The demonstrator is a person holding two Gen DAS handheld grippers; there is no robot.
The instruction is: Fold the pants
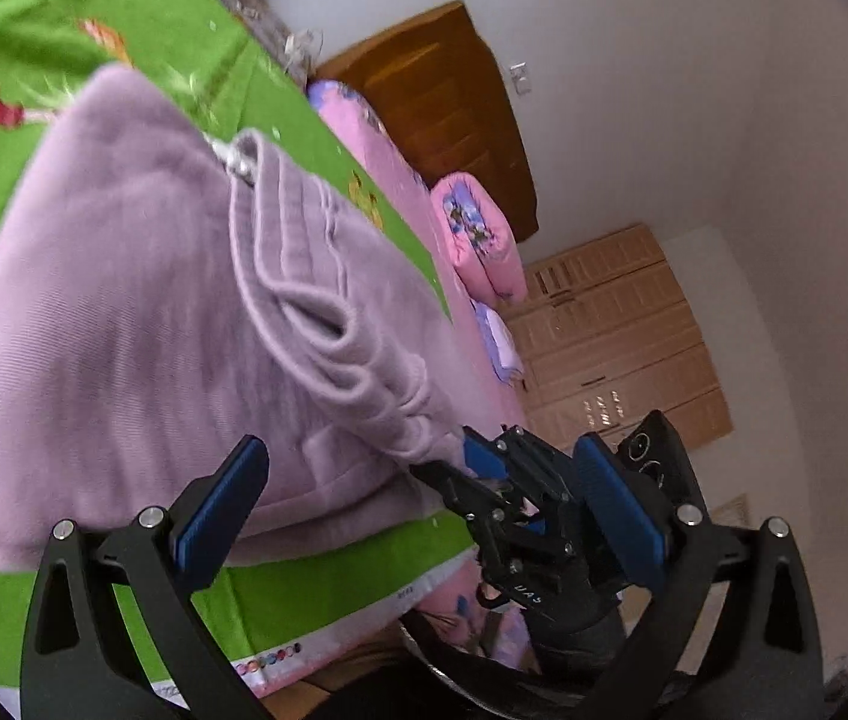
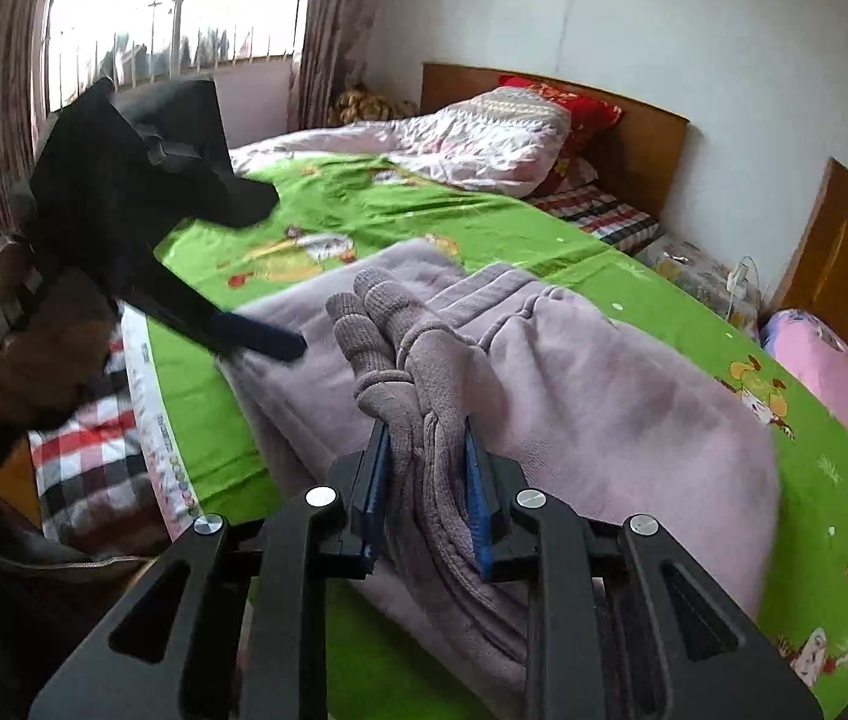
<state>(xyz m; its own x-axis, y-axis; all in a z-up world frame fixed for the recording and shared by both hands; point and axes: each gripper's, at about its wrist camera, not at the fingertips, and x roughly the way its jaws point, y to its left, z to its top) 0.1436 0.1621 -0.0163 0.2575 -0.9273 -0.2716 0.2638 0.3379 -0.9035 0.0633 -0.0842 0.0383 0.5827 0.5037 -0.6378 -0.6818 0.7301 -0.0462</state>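
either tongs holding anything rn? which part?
Right tongs clamp the lilac pants by the bunched ribbed cuffs. Left tongs stand open, holding nothing.

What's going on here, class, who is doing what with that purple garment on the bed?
A person is folding lilac pants on a bed with a green sheet, holding a gripper in each hand. The right gripper is pinched on a bunched, ribbed end of the pants. The left gripper is wide open at the other edge of the pants, gripping nothing. The pants lie partly folded, in layers, and the fold is not finished.
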